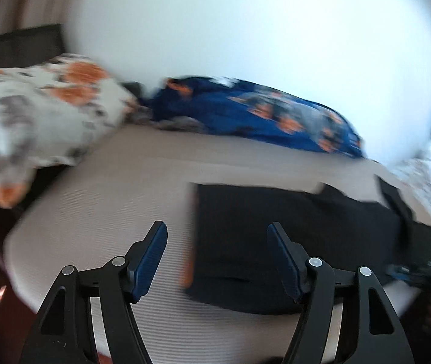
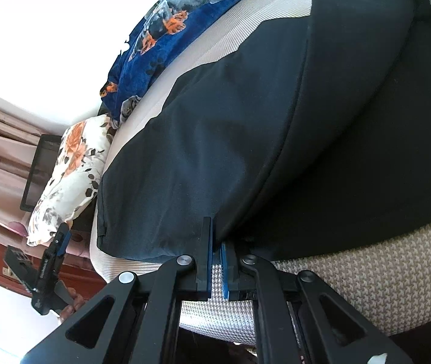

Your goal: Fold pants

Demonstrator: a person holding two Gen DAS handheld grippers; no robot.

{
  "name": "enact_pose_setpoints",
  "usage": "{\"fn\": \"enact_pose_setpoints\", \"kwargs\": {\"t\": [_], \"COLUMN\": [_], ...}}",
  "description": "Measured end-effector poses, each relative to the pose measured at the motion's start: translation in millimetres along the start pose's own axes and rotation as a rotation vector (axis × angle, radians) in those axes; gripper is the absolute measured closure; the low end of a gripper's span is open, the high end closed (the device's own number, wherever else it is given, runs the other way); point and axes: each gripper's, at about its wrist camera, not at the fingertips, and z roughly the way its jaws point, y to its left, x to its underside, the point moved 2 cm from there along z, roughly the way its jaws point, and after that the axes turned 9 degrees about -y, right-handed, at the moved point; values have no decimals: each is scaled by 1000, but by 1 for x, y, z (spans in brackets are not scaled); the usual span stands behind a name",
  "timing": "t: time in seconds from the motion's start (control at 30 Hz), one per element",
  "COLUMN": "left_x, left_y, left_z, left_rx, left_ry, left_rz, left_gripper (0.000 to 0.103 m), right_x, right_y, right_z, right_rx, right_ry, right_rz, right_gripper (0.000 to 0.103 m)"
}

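Dark pants [image 2: 245, 121] lie partly folded on the bed [image 1: 109, 188].
Right gripper [image 2: 217, 242] pinches the pants' edge; left gripper [image 1: 217, 257] hangs spread wide, holding nothing.

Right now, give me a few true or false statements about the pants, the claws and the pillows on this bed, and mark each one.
1. The right claw is shut on the black pants. True.
2. The left claw grips the pants. False: it is open and holds nothing.
3. The pants lie on a beige mattress. True.
4. Both pillows are blue. False: one is a blue floral pillow, the other a white floral pillow.
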Motion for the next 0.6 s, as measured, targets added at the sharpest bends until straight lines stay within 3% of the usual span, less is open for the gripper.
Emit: {"fn": "enact_pose_setpoints", "kwargs": {"t": [0.1, 0.27, 0.47, 0.6], "left_x": [13, 48, 51, 53], "left_y": [-32, -55, -59, -63], "left_z": [20, 58, 58, 58], "left_rx": [115, 121, 97, 84], "left_ry": [75, 226, 214, 213], "left_rz": [20, 57, 92, 117], "left_gripper": [34, 34, 34, 34], "right_x": [-1, -9, -54, -102], "right_y": [0, -5, -41, -47], "right_z": [-1, -17, -54, -74], "right_rx": [-12, -32, 72, 227], "right_ry": [-6, -35, -152, -248], "right_rz": [-7, -3, 8, -79], "right_gripper": [95, 89, 78, 74]}}
